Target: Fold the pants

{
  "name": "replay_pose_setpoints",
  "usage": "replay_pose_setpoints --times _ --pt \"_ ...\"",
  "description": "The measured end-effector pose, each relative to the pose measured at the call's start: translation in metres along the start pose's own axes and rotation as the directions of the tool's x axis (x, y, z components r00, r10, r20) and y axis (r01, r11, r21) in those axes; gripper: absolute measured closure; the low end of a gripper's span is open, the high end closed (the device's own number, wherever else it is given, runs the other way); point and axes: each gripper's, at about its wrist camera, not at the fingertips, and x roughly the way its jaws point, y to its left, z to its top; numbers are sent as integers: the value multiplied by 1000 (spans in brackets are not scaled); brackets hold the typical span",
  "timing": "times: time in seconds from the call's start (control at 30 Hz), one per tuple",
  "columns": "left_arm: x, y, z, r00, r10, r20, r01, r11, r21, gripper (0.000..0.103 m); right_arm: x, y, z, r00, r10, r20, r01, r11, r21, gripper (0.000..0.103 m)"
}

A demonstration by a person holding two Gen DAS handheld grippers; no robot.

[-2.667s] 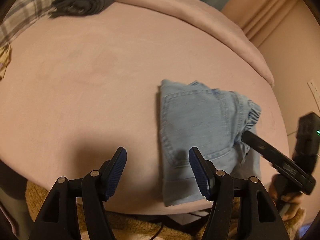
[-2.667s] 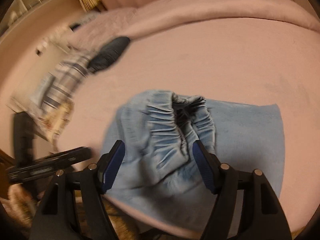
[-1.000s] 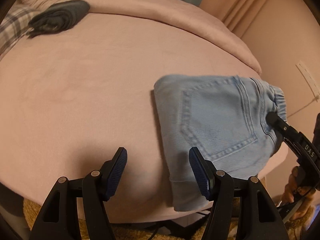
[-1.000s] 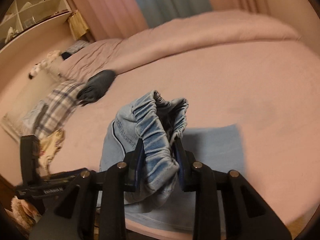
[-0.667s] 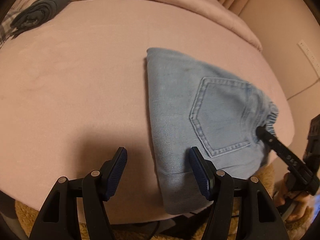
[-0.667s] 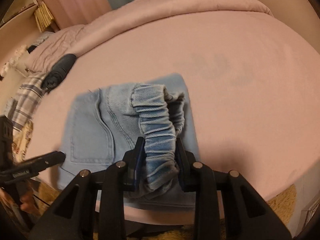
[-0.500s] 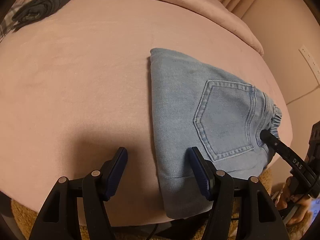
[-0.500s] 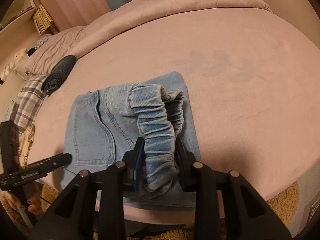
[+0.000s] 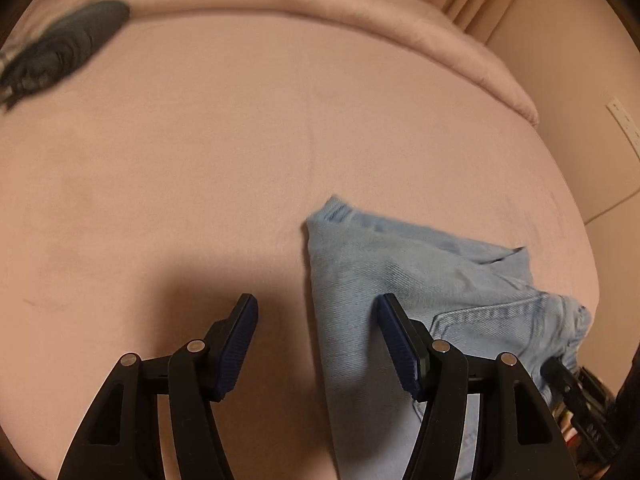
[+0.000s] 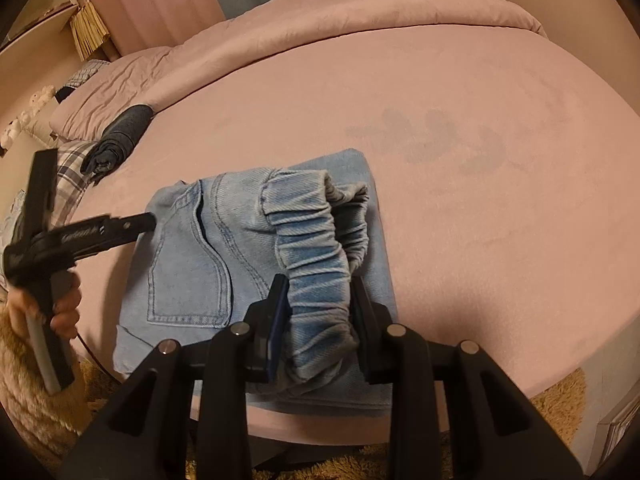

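Note:
Light blue denim pants (image 10: 224,264) lie folded near the front edge of a pink bed (image 10: 460,152), back pocket up. My right gripper (image 10: 320,292) is shut on the gathered elastic waistband (image 10: 316,256). In the left wrist view the pants (image 9: 400,276) lie at lower right. My left gripper (image 9: 318,320) is open and empty, low over the bed, with its right finger over the pants' left edge. It also shows in the right wrist view (image 10: 132,226), at the pants' left side. The right gripper's tip shows at the waistband (image 9: 560,372).
A rolled dark garment (image 10: 120,142) lies at the bed's far left, also seen in the left wrist view (image 9: 68,52). Plaid cloth (image 10: 70,178) is beside it. A folded pink duvet (image 10: 360,12) runs along the back. A shaggy rug (image 10: 24,392) lies below the bed's edge.
The right gripper closed on the waistband and keeps its hold. The left gripper has dropped closer to the bed at the pants' left edge; the pants' far side now looks rumpled.

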Motion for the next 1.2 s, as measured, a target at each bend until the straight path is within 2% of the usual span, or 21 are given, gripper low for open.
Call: replay_pose_setpoints --times 0.1,0.3,0.47,0.53,0.73,1.1,1.2 --pt "-1 0 -5 1000 -9 27 9 1000 0 39 2 0 0 1000 1 0 -1 1000 7 72" --pt "-14 -2 -33 1000 -13 24 13 1000 3 39 3 -2 -1 1000 3 -5 -3 1000 19 70" --pt "-25 -20 -68 999 40 34 -43 995 90 40 3 -5 -2 1000 2 -4 -2 1000 17 68" --pt "-30 -19 -79 998 50 37 -53 996 77 40 4 -6 -2 1000 2 -8 -2 1000 19 68" --pt "-40 -7 -88 1000 -1 2 1 1000 2 41 4 -9 -3 1000 2 -8 -2 1000 18 66" --pt "-54 0 -100 1000 -14 -23 14 1000 -13 41 4 -16 -1 1000 -1 -15 1 1000 8 65" --pt "-62 7 -113 1000 -13 -28 13 1000 -6 41 4 -16 -1 1000 -5 -17 5 1000 2 64"
